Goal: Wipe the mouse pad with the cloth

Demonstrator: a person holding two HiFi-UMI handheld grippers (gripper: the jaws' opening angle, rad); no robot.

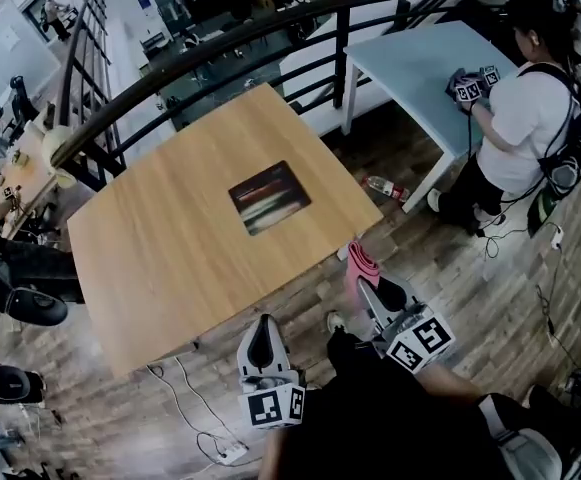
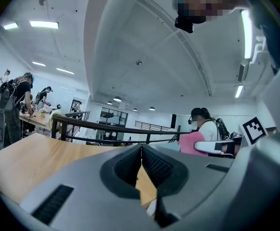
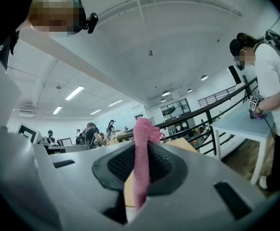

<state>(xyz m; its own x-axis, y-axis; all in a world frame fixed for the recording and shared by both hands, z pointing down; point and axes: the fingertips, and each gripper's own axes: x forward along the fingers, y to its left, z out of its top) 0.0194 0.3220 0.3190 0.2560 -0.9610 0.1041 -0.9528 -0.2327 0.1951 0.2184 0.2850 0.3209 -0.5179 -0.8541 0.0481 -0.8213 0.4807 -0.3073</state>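
A dark mouse pad (image 1: pixel 269 197) with blurred coloured streaks lies flat near the middle of the wooden table (image 1: pixel 170 238). My right gripper (image 1: pixel 367 286) hovers off the table's near right corner, shut on a pink cloth (image 1: pixel 362 262) that sticks out past its tips. Between the right jaws the pink cloth (image 3: pixel 140 158) stands pinched upright. My left gripper (image 1: pixel 261 341) hangs below the table's near edge, shut with nothing in it (image 2: pixel 140 165). Both grippers are well short of the pad.
A black curved railing (image 1: pixel 270 28) runs behind the table. Beyond it a person (image 1: pixel 530 108) stands at a light blue table (image 1: pixel 420 63) holding marker-cube grippers. A bottle (image 1: pixel 382 186) lies on the wooden floor. Cables and a power strip (image 1: pixel 228 454) lie near my feet.
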